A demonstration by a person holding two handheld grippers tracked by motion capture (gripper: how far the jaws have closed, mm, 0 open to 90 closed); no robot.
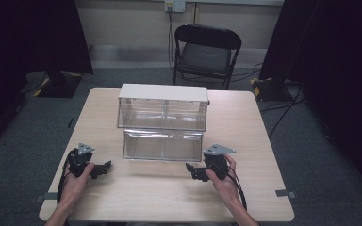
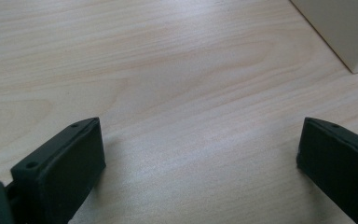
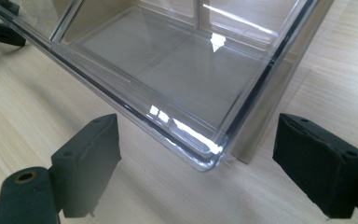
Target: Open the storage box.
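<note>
1. The thing in hand is the clear plastic lower drawer [image 1: 163, 145], pulled out toward the person from the white-topped two-tier drawer cabinet [image 1: 162, 107], which stands mid-way across the pale wooden bench [image 1: 169, 188]. The drawer seems empty.
2. The left tool [image 1: 104, 167] rests low on the bench, left of the drawer and apart from it. Its jaws stand wide apart with nothing between them, and the left gripper view has bare wood ahead and a cabinet corner [image 2: 349, 32] at the far right.
3. The right tool [image 1: 191, 170] lies just beside the drawer's front right corner [image 3: 205, 156], jaws likewise spread and holding nothing.
4. Judging from this, the step is to take hold of the drawer front. Bring each tool square to the front wall, not across the rounded corner, where the pads would likely slip.
5. Clear plastic is slick and flexes, so close gently and move both sides evenly, so the drawer does not jam in its slot.
</note>
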